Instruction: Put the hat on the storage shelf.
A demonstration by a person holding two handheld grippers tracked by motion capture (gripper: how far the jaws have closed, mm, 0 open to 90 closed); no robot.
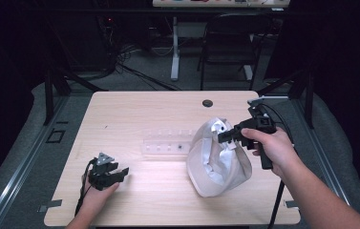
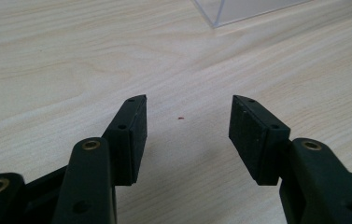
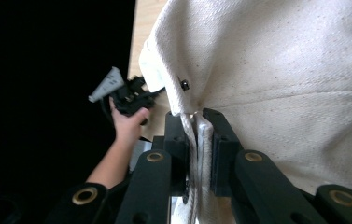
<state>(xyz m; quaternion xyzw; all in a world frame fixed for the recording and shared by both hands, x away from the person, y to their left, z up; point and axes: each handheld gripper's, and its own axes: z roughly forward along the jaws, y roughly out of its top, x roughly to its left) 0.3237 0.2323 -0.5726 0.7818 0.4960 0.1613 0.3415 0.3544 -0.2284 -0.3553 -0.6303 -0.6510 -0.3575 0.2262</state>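
Your right gripper [image 3: 197, 140] is clenched on the cloth bag's [image 1: 218, 160] rim fold, bag hanging just below it; thin pinch may slip if you lift. Left gripper [image 2: 187, 135] idle, released, over the table [image 2: 71, 56]

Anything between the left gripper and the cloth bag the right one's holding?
Nothing visible. The left gripper rests open on bare table, apart from the cloth bag. The clear tray sits farther back, off that line. The right gripper is clamped on the bag's edge.
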